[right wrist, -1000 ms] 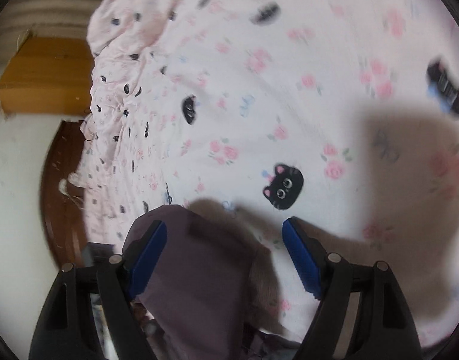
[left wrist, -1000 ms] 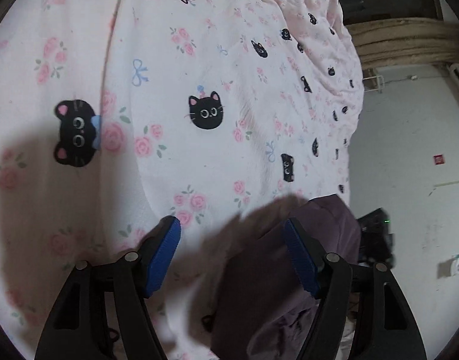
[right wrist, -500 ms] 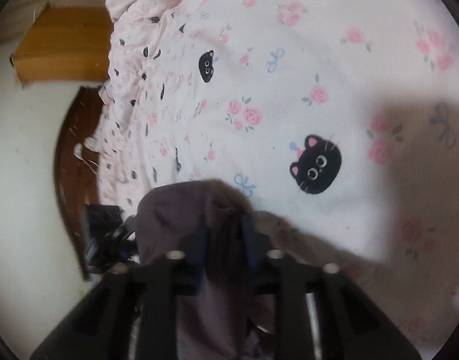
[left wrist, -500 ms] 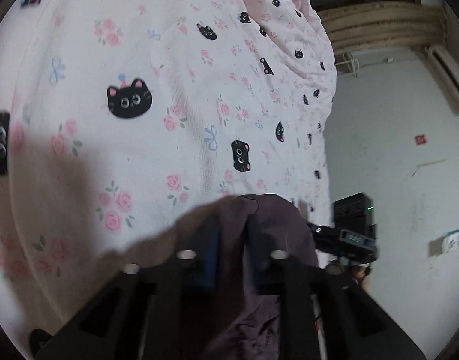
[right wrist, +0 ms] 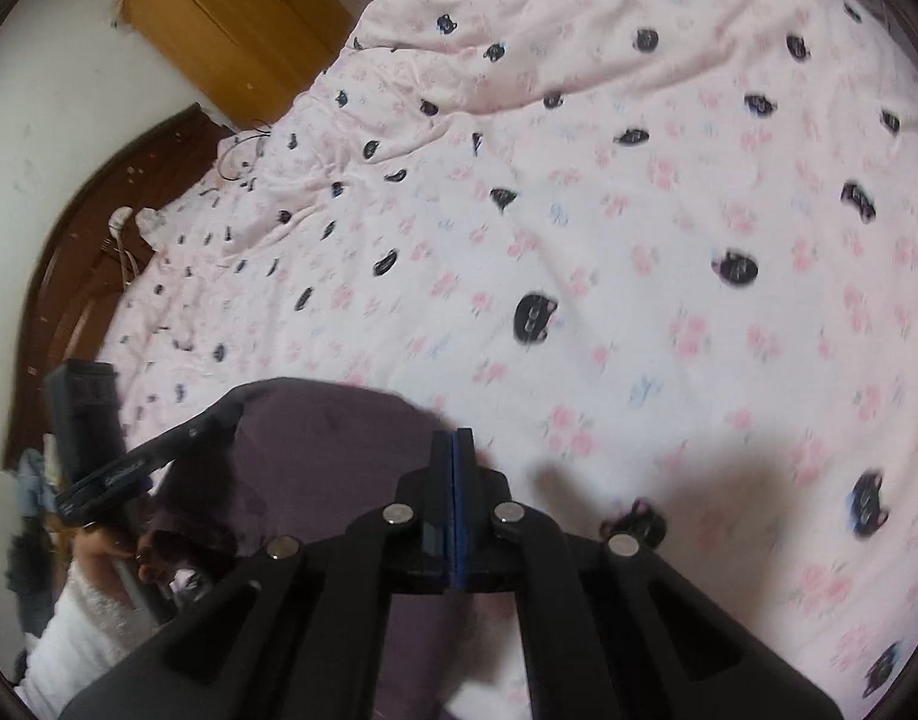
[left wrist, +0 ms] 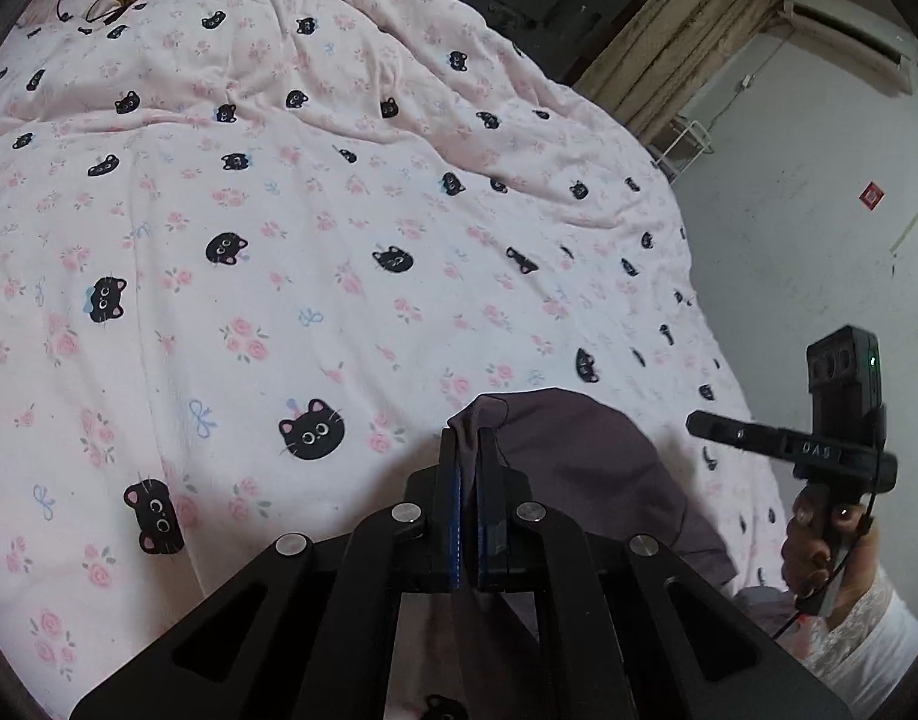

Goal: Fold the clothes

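left gripper clamped tight on a bunched edge of the purple garment, cloth pinched between the blue pads. right gripper closed flat as well, purple fabric spread to its left and below, apparently nipped at the tips. garment strung between the two, long axis running gripper to gripper, each equally near its own corner, bulk hanging toward the person at the bed's near edge. spread flat and forward onto the pink bedspread probably next. thin, soft, matte knit, limp and rumpled; bedspread smooth cotton, printed with black cats and roses.
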A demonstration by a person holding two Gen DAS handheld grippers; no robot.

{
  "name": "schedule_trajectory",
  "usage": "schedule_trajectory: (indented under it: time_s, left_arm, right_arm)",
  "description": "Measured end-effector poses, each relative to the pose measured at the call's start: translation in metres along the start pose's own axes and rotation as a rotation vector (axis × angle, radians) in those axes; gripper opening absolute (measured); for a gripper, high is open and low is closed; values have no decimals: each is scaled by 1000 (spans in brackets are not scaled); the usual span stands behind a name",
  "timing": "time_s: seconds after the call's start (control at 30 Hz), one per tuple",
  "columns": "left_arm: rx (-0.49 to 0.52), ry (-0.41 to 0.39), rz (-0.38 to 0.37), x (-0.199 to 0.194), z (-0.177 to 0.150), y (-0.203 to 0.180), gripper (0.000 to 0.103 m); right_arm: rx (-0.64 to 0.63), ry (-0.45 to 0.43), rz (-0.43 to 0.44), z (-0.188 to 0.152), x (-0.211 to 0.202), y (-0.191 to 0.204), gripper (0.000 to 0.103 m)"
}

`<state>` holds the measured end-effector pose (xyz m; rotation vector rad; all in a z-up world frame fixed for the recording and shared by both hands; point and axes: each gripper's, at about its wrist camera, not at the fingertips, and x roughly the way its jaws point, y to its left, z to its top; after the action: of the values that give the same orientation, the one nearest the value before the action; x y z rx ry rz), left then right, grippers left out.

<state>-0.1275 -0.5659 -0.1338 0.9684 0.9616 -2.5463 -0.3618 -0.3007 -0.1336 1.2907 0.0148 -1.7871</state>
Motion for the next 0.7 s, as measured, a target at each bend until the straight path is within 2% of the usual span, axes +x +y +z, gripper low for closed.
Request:
schedule_trajectory:
  time_s: [0.07,0.17,0.27,0.37,0.5,0.53,0.63,0.7]
  left_arm:
    - [17,15,54,7,-4,5,3]
    - [32,59,132,24,-14,15,4]
    - [41,73,172,34,-26,29,9]
    - [-13,27,146,22,-30,39,10]
    - [-17,-111,141,-20,-27,30,11]
    - [-3,-139,140,-29,-25,23,11]
    - [78,-141,66,-52,-25,-11,12]
    - [146,-75,88,-47,-38,-33,12]
  right_arm:
    - [7,13,3,1,5,-3,1]
    - [-29,35,80,-6,7,6,5]
    - [-134,70,122,-20,14,29,5]
    - [-248,119,75,-35,32,57,5]
    - [-329,184,-212,-49,67,58,5]
    - [-323,186,-252,-49,70,52,4]
    - [-276,163,-259,-47,66,38,1]
    - [-269,139,-276,-46,60,36,1]
